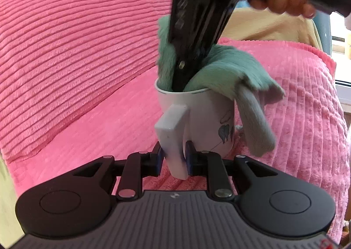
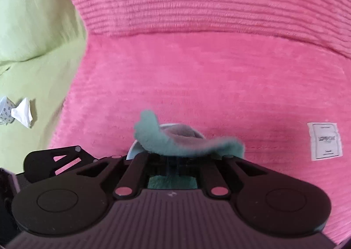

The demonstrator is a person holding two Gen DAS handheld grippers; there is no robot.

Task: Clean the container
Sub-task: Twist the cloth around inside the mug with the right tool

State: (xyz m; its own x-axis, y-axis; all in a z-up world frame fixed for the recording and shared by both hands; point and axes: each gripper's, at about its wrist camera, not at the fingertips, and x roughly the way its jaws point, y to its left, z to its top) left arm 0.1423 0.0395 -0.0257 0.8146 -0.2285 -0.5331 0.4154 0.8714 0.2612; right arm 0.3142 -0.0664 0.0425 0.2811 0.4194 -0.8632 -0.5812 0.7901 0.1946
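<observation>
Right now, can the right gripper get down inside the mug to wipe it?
Probably yes. The right gripper already pokes into the white mug with the green cloth, and the left gripper steadies the mug by its handle. How deep it goes is hidden.

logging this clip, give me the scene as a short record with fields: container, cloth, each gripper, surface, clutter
container: white mug with leaf print, upright, held off the surface by its handle
cloth: teal cloth stuffed into the mug's mouth, one end draped over the rim
left gripper: shut on the mug's handle
right gripper: reaching down into the mug with the cloth; fingertips hidden, state unclear
surface: pink ribbed blanket, with white label
clutter: crumpled white paper on green fabric
</observation>
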